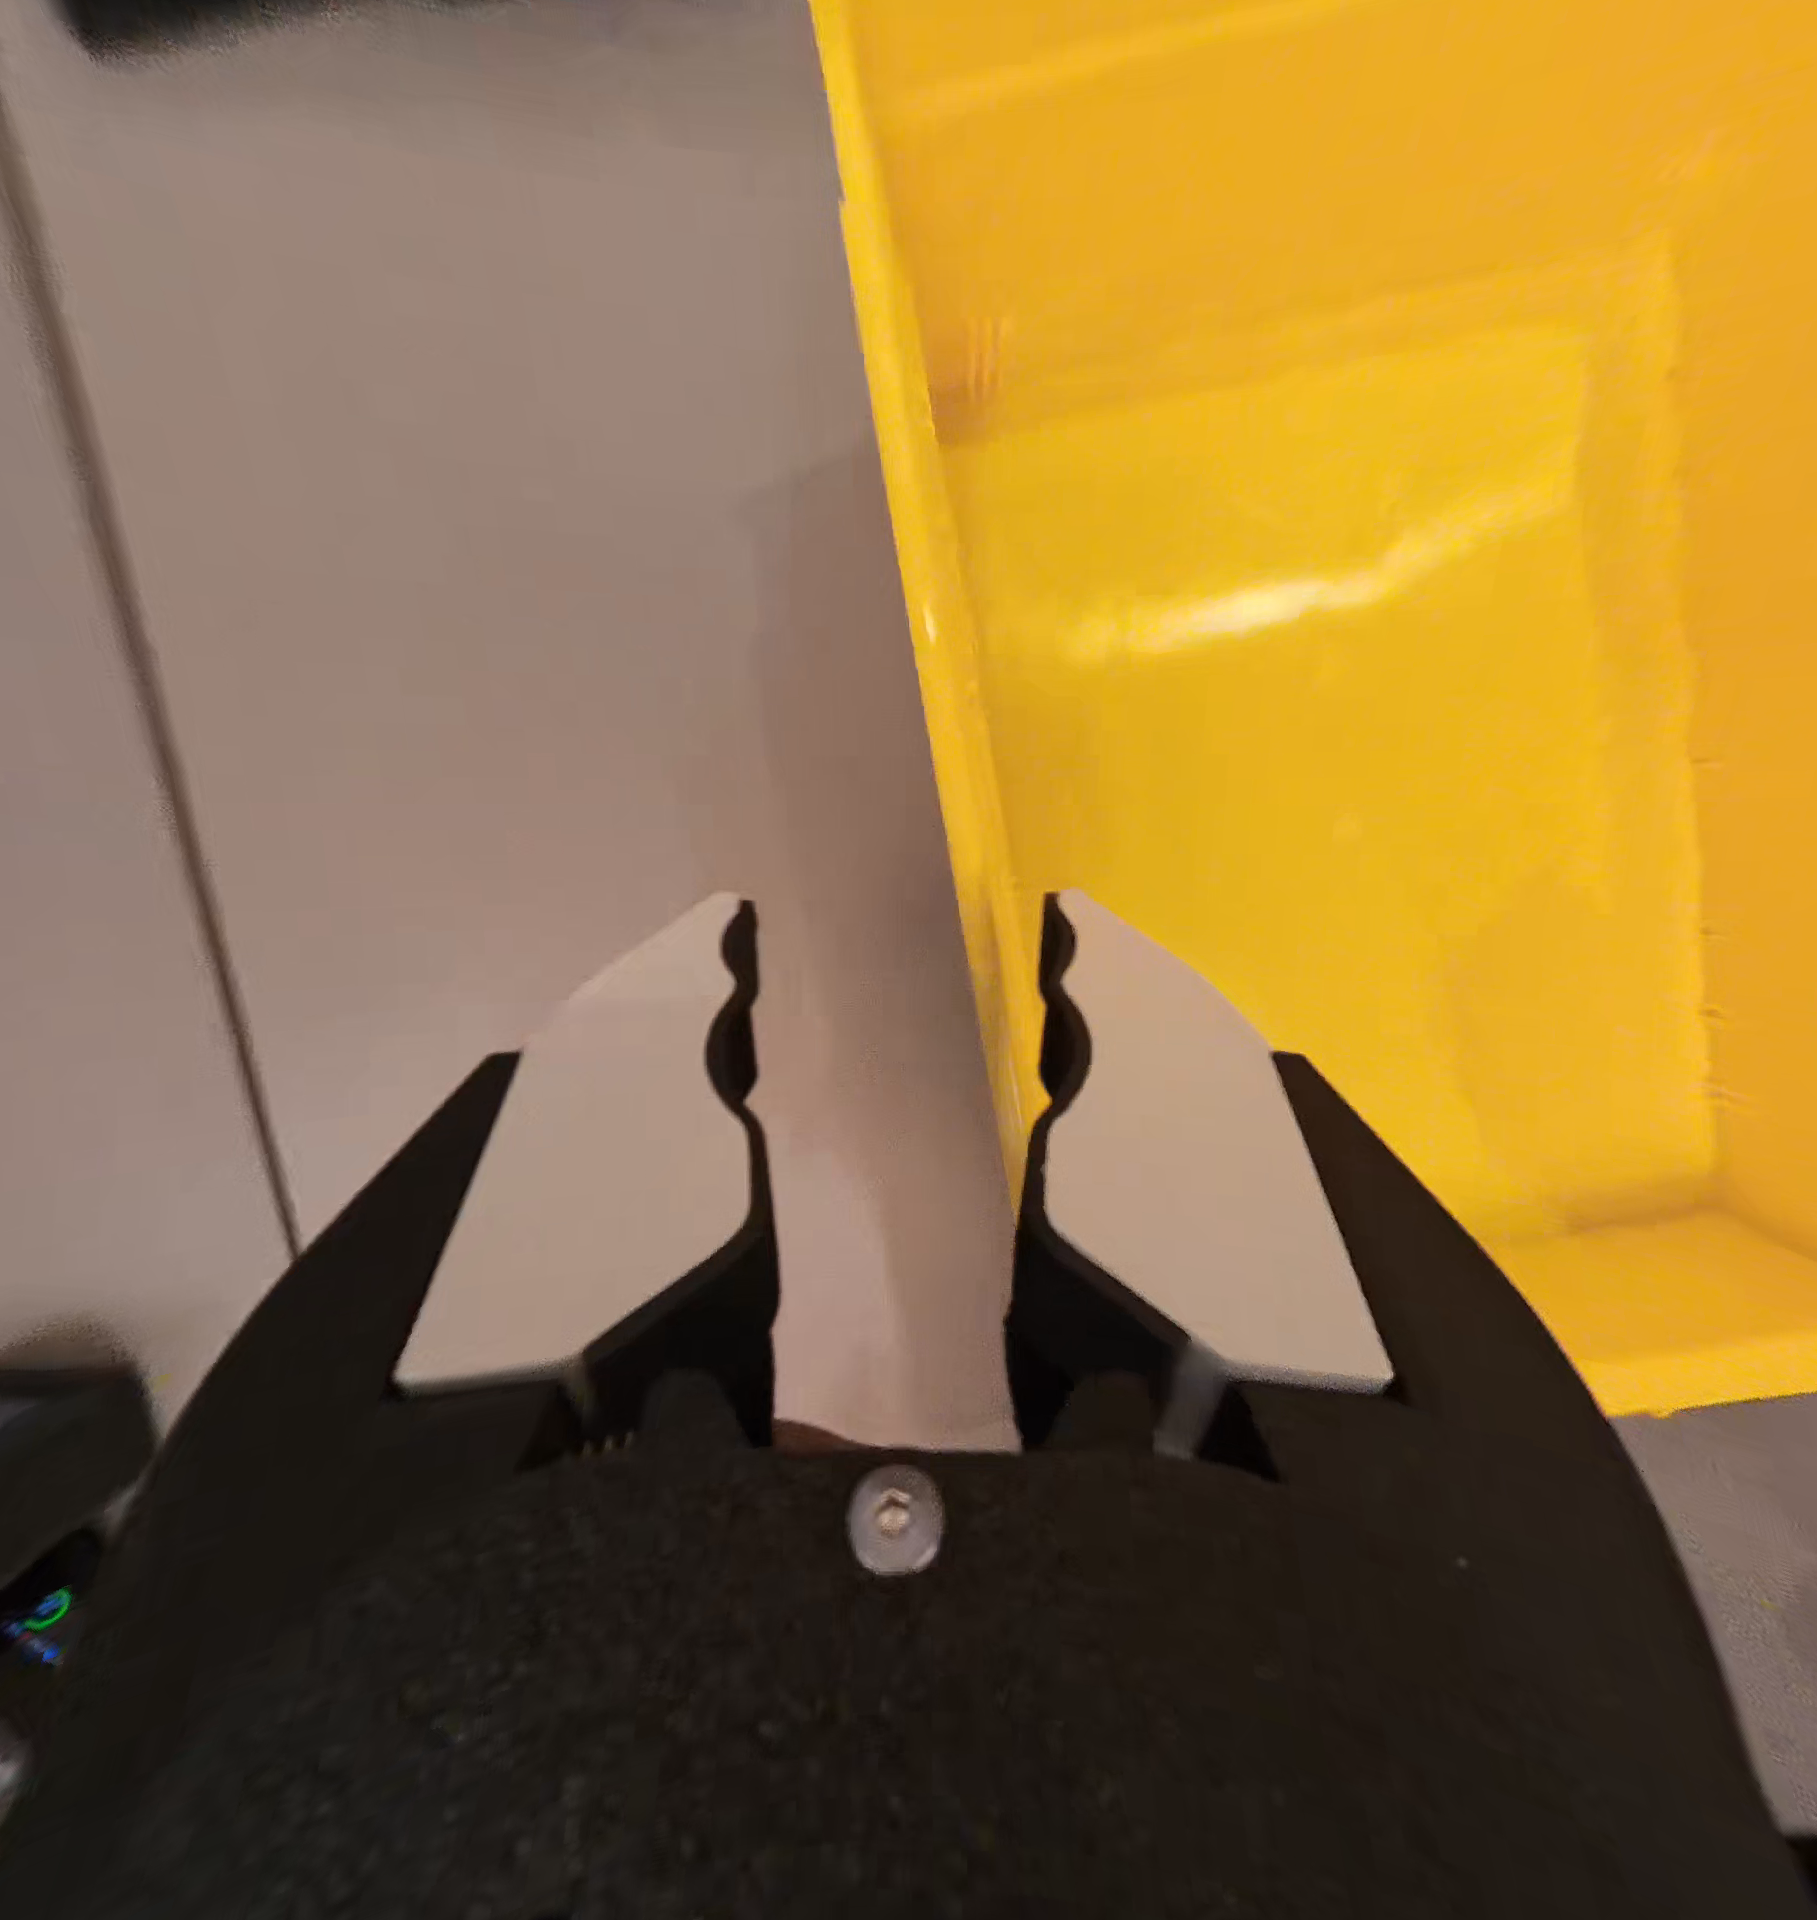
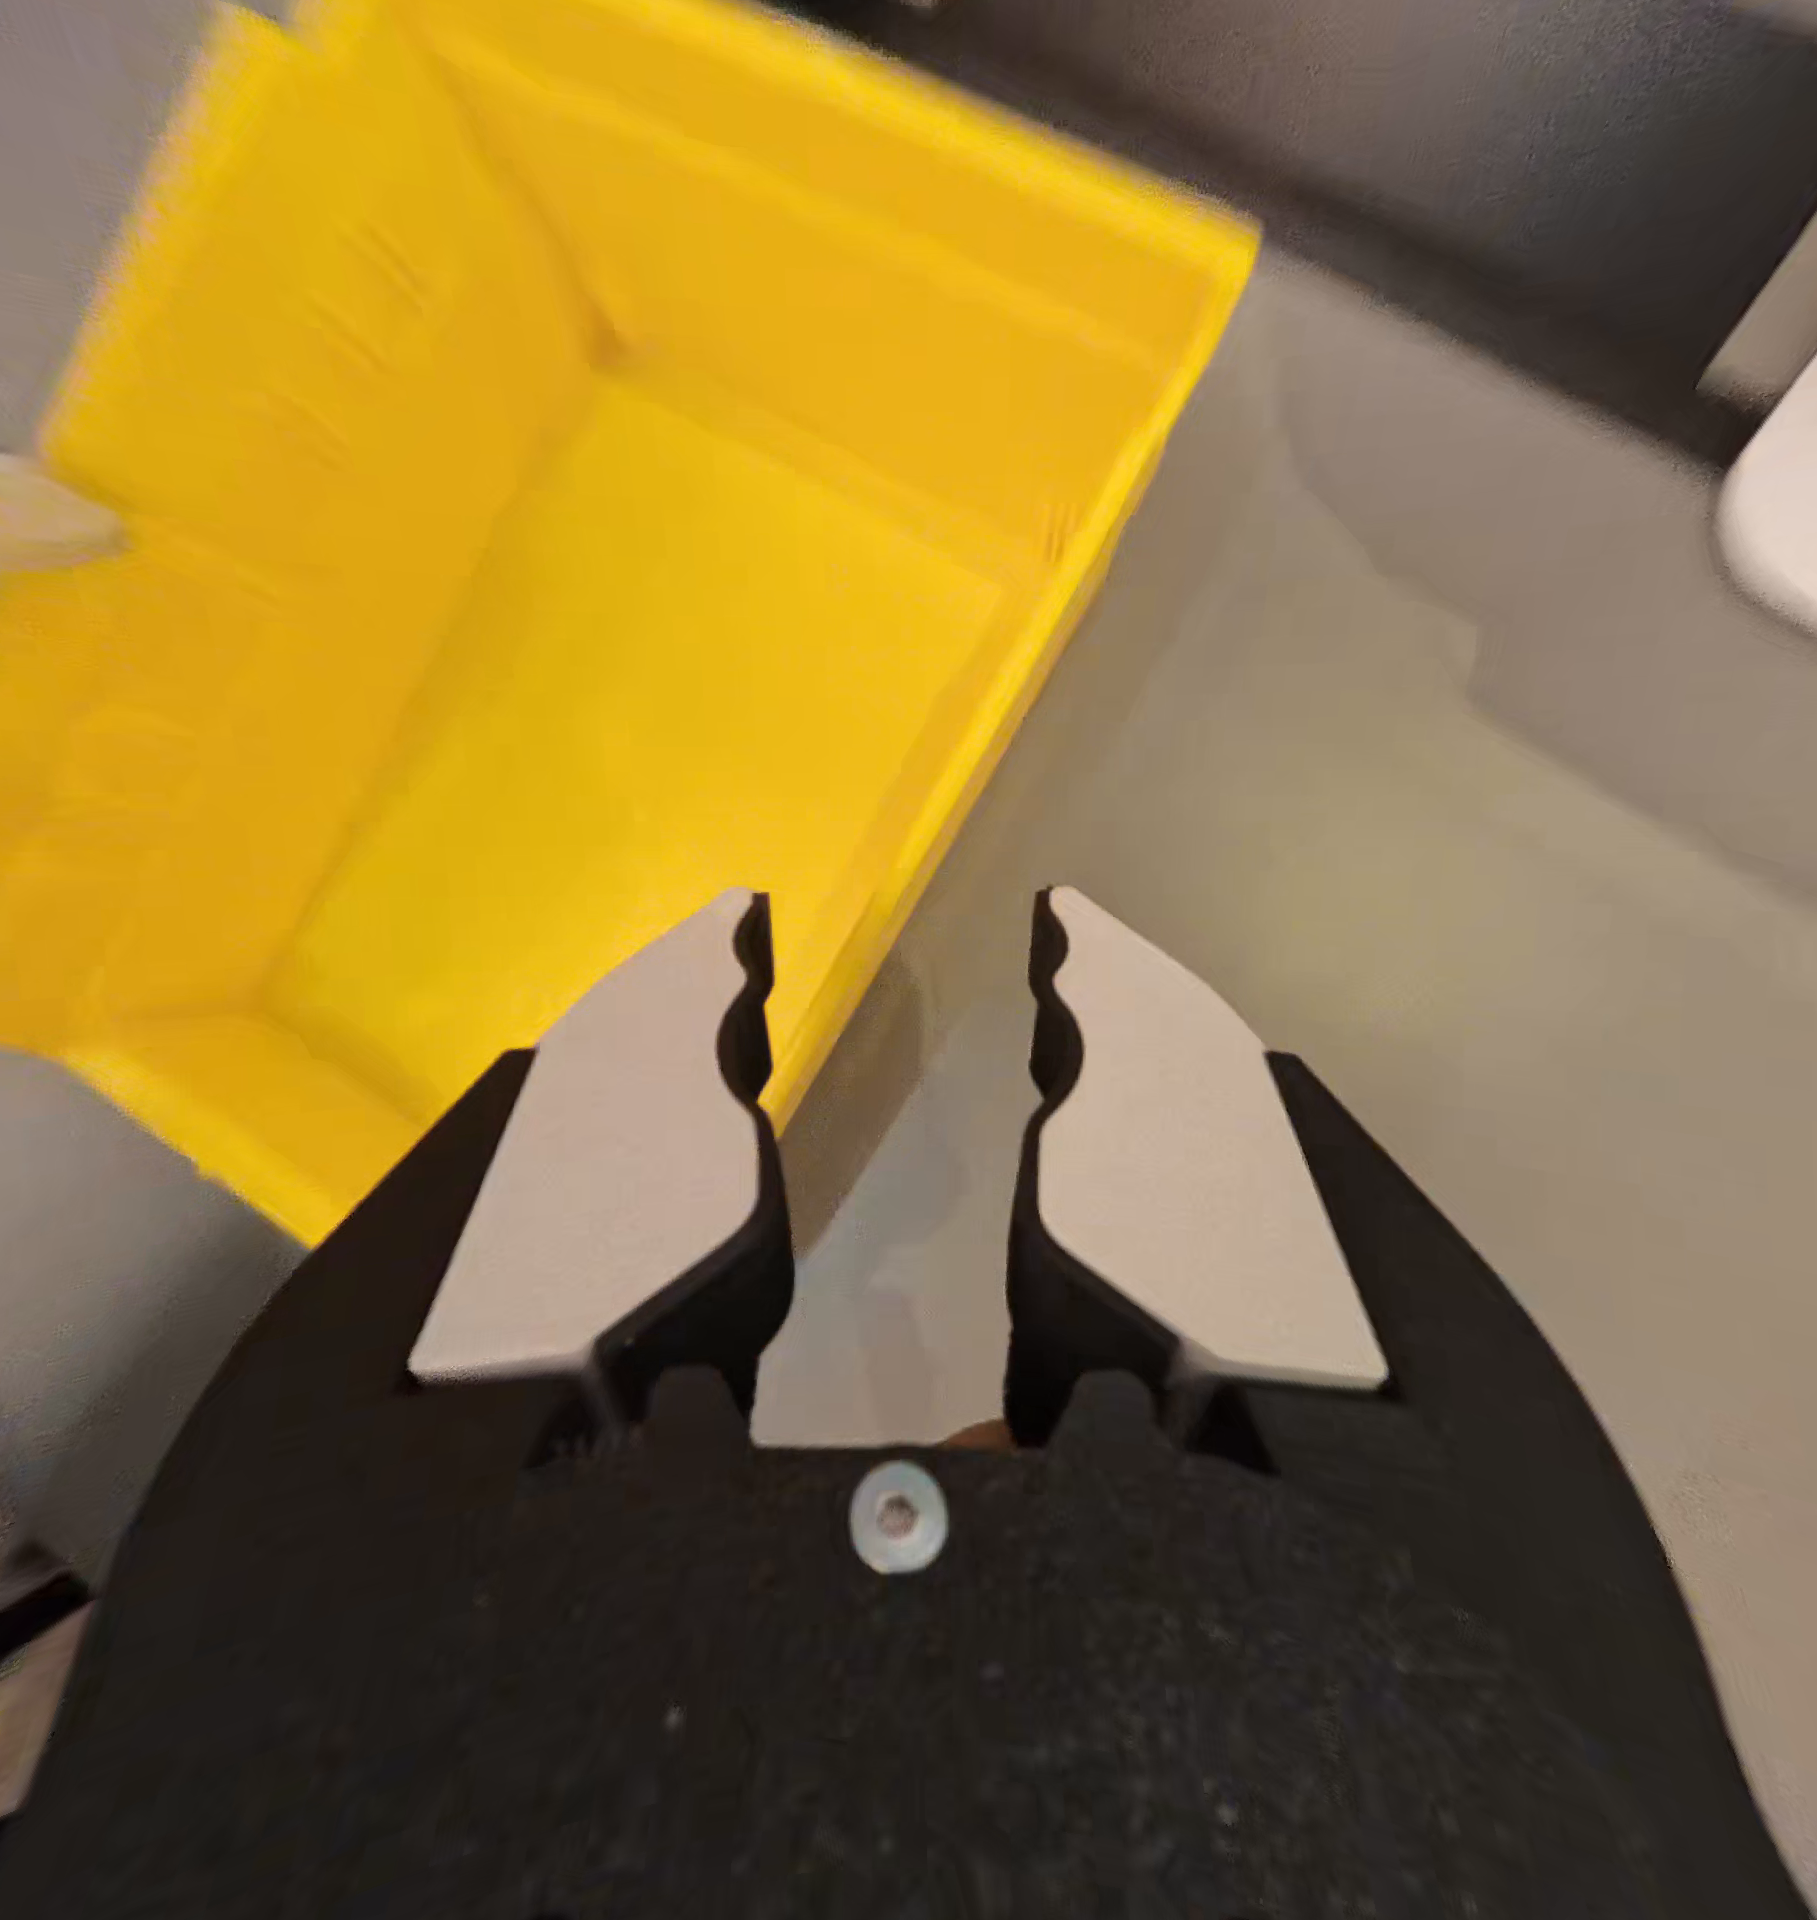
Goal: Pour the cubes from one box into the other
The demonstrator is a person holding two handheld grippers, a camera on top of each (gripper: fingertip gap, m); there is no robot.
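Below, we see pale grey tabletop [image 1: 416, 623]. Yellow box [image 1: 1351, 727] fills 3 o'clock of left view, inside bare. Left gripper [image 1: 896, 914] spread, box wall between fingers. Right gripper [image 2: 899, 909] released, straddling yellow box [image 2: 623, 623] wall; white object [image 2: 1797, 499] at 2 o'clock.

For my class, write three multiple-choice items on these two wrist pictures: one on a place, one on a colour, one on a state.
1. In the left wrist view, where is the yellow plastic box relative to the left tool?
A. right of it
B. left of it
C. clamped between its fingers

2. What colour is the surface under the box in the right wrist view?
A. red
B. grey
C. green

3. How does the right tool stand?
A. shut on a cube
B. shut on the box wall
C. open, holding nothing

Key: 1 A, the box fills the right side; 2 B, plain grey tabletop; 3 C, bare tabletop shows between its fingers.
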